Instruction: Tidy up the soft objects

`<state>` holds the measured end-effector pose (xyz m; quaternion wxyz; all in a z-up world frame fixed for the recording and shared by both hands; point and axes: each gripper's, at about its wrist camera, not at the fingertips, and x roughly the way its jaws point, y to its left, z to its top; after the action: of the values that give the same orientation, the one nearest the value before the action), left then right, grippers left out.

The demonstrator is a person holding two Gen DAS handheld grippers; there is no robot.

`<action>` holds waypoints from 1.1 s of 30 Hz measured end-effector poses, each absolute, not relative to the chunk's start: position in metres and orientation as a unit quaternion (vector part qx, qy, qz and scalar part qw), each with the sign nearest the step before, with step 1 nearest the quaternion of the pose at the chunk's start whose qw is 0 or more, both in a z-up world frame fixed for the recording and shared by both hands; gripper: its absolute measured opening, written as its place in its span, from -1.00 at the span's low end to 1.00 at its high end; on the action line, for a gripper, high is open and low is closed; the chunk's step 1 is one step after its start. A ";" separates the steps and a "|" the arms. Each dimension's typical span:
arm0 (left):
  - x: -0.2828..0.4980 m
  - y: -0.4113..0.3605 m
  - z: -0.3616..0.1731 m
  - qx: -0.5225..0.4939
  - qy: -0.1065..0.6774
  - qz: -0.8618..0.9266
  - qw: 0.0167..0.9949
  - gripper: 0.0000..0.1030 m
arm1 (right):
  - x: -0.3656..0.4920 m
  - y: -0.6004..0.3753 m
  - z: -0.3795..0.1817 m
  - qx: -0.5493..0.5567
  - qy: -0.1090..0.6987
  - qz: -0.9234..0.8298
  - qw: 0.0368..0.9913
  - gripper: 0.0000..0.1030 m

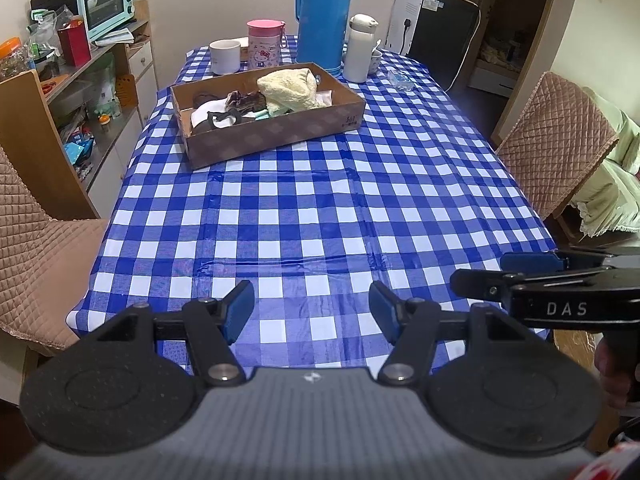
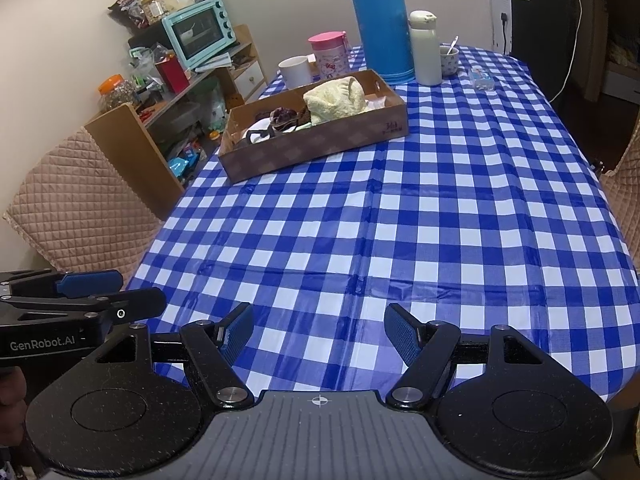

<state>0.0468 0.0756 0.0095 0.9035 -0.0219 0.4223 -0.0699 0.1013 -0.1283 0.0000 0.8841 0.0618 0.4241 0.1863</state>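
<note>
1. The soft things sit in a shallow cardboard box point(image 1: 276, 128) toward the far end of the surface point(image 1: 320, 220), which is covered by a blue-and-white checked cloth. The near stretch of cloth is bare.
2. In the box lie a cream fluffy towel point(image 1: 290, 88), bunched into a mound at the right, a brown crumpled cloth point(image 1: 246, 100) in the middle, and a white piece point(image 1: 208, 114) with a dark strap across it at the left.
3. The left gripper point(image 1: 312, 312) hangs low over the near edge, fingers apart with nothing between them. The right gripper point(image 2: 318, 336) hangs just beside it, fingers likewise apart and empty. Both are well apart from the box.
4. Handling, as a judgement: everything here looks light and limp, and will sag and drape when lifted. The towel is bulky, so pinching a raised fold at the top of the mound should hold better than grabbing the whole. The brown cloth probably needs a pinch at its highest crease.
5. Snagging is a risk: the strap may drag the white piece along.
6. Hard to tell: what the white piece and strap are. The near wall of the box hides whatever lies low inside, and the towel covers what is behind it.
</note>
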 end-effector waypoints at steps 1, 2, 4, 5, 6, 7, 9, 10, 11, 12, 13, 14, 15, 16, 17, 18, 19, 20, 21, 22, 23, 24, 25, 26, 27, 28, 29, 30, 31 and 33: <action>0.047 0.076 0.010 -0.022 0.422 -0.070 0.904 0.18 | 0.102 -0.129 0.000 0.062 0.425 0.187 0.884 0.40; 0.047 0.075 0.009 -0.022 0.422 -0.070 0.904 0.18 | 0.102 -0.128 -0.001 0.061 0.425 0.187 0.884 0.40; 0.047 0.075 0.009 -0.022 0.423 -0.069 0.903 0.18 | 0.102 -0.128 -0.001 0.061 0.425 0.187 0.884 0.40; 0.047 0.076 0.009 -0.022 0.423 -0.070 0.903 0.18 | 0.102 -0.127 -0.001 0.061 0.425 0.187 0.884 0.40; 0.047 0.076 0.009 -0.022 0.423 -0.069 0.903 0.19 | 0.102 -0.127 -0.001 0.062 0.425 0.187 0.884 0.40; 0.047 0.075 0.009 -0.022 0.423 -0.070 0.903 0.18 | 0.102 -0.127 -0.001 0.062 0.425 0.186 0.884 0.40; 0.048 0.075 0.009 -0.022 0.423 -0.070 0.903 0.19 | 0.103 -0.126 -0.002 0.061 0.426 0.187 0.883 0.40; 0.048 0.075 0.009 -0.022 0.423 -0.070 0.903 0.19 | 0.103 -0.127 -0.002 0.061 0.426 0.187 0.883 0.40; 0.048 0.075 0.009 -0.022 0.423 -0.070 0.903 0.18 | 0.103 -0.127 -0.002 0.061 0.426 0.186 0.883 0.40; 0.048 0.075 0.008 -0.022 0.423 -0.070 0.903 0.18 | 0.103 -0.127 -0.002 0.061 0.426 0.186 0.883 0.40; 0.048 0.075 0.009 -0.022 0.423 -0.070 0.903 0.18 | 0.103 -0.127 -0.002 0.061 0.426 0.186 0.883 0.40; 0.048 0.075 0.008 -0.022 0.423 -0.070 0.903 0.18 | 0.103 -0.127 -0.002 0.061 0.426 0.186 0.883 0.40; 0.048 0.074 0.008 -0.022 0.423 -0.070 0.903 0.18 | 0.103 -0.126 -0.002 0.061 0.426 0.186 0.883 0.40; 0.048 0.074 0.008 -0.022 0.423 -0.070 0.903 0.18 | 0.103 -0.127 -0.002 0.062 0.426 0.186 0.883 0.40; 0.048 0.074 0.008 -0.022 0.423 -0.070 0.903 0.18 | 0.103 -0.127 -0.002 0.062 0.426 0.185 0.883 0.40; 0.048 0.074 0.008 -0.022 0.423 -0.070 0.903 0.18 | 0.104 -0.126 -0.002 0.062 0.426 0.185 0.883 0.40; 0.048 0.074 0.008 -0.022 0.423 -0.070 0.903 0.18 | 0.104 -0.126 -0.003 0.062 0.426 0.184 0.883 0.40; 0.048 0.074 0.008 -0.022 0.423 -0.070 0.903 0.19 | 0.104 -0.127 -0.003 0.062 0.426 0.184 0.884 0.40; 0.048 0.074 0.008 -0.022 0.423 -0.070 0.903 0.18 | 0.104 -0.127 -0.003 0.062 0.426 0.184 0.883 0.40; 0.048 0.074 0.008 -0.022 0.423 -0.070 0.903 0.18 | 0.104 -0.127 -0.003 0.062 0.426 0.184 0.883 0.40; 0.048 0.074 0.008 -0.022 0.423 -0.070 0.903 0.18 | 0.104 -0.127 -0.003 0.062 0.426 0.184 0.884 0.40; 0.048 0.074 0.008 -0.022 0.423 -0.070 0.903 0.18 | 0.104 -0.127 -0.003 0.062 0.426 0.184 0.883 0.40; 0.048 0.074 0.008 -0.022 0.423 -0.070 0.903 0.18 | 0.104 -0.127 -0.003 0.062 0.427 0.184 0.883 0.40; 0.048 0.074 0.008 -0.022 0.423 -0.070 0.903 0.19 | 0.104 -0.127 -0.003 0.062 0.427 0.184 0.883 0.40; 0.048 0.074 0.008 -0.022 0.423 -0.070 0.903 0.18 | 0.104 -0.127 -0.003 0.062 0.427 0.184 0.883 0.40; 0.048 0.074 0.008 -0.022 0.423 -0.070 0.903 0.18 | 0.104 -0.127 -0.003 0.062 0.426 0.184 0.883 0.40; 0.048 0.074 0.008 -0.022 0.423 -0.070 0.903 0.18 | 0.104 -0.127 -0.003 0.062 0.426 0.185 0.883 0.40; 0.048 0.074 0.008 -0.022 0.423 -0.069 0.903 0.18 | 0.104 -0.127 -0.003 0.062 0.426 0.185 0.883 0.40; 0.048 0.074 0.008 -0.022 0.422 -0.069 0.903 0.18 | 0.105 -0.127 -0.004 0.062 0.427 0.185 0.883 0.40; 0.048 0.074 0.008 -0.022 0.423 -0.070 0.903 0.18 | 0.104 -0.126 -0.004 0.062 0.426 0.185 0.883 0.40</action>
<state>0.0483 0.0741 0.0083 0.9033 -0.0220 0.4227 -0.0696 0.1043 -0.1265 -0.0035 0.8833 0.0620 0.4264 0.1846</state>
